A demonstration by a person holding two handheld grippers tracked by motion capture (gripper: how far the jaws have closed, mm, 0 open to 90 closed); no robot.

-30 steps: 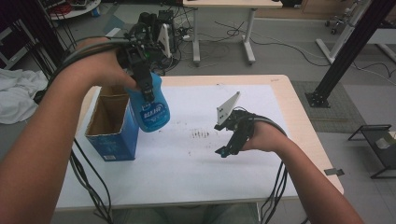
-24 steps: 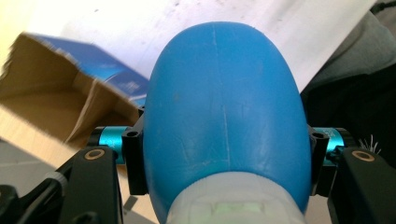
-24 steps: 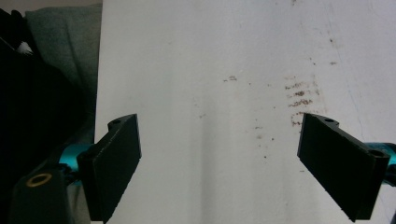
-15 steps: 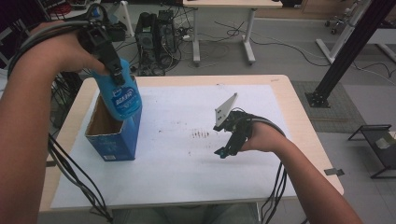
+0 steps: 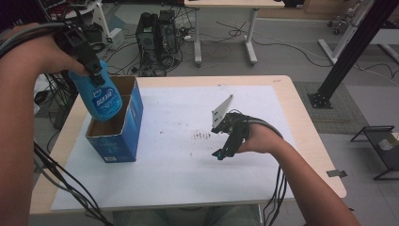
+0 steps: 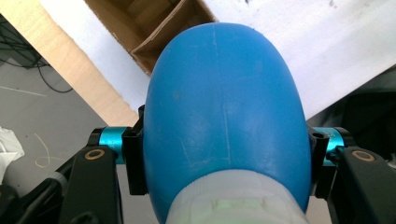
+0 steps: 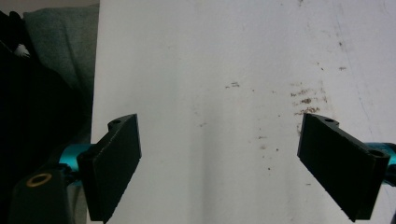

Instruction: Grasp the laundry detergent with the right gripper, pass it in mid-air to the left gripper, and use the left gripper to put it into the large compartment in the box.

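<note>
My left gripper [image 5: 89, 66] is shut on a blue bottle [image 5: 100, 97] with a white label, holding it by its upper end, bottom down and tilted, over the open top of a blue cardboard box [image 5: 123, 136] at the table's left. In the left gripper view the blue bottle [image 6: 224, 112] sits squeezed between both jaws, with the box's brown inside [image 6: 149, 23] beyond it. My right gripper [image 5: 225, 141] rests low over the white sheet at mid-right, open, its jaws wide apart with nothing between them in the right gripper view [image 7: 219, 168].
A white sheet [image 5: 179, 155] covers most of the wooden table [image 5: 301, 117]; small dark specks [image 5: 202, 135] mark its middle. Cables hang off the front left edge. On the floor behind stand computer cases, another table and a black frame post at right.
My left gripper has carried the blue bottle left, from beside the box to above its open top, and lowered it. The right gripper has stayed in place, open.
</note>
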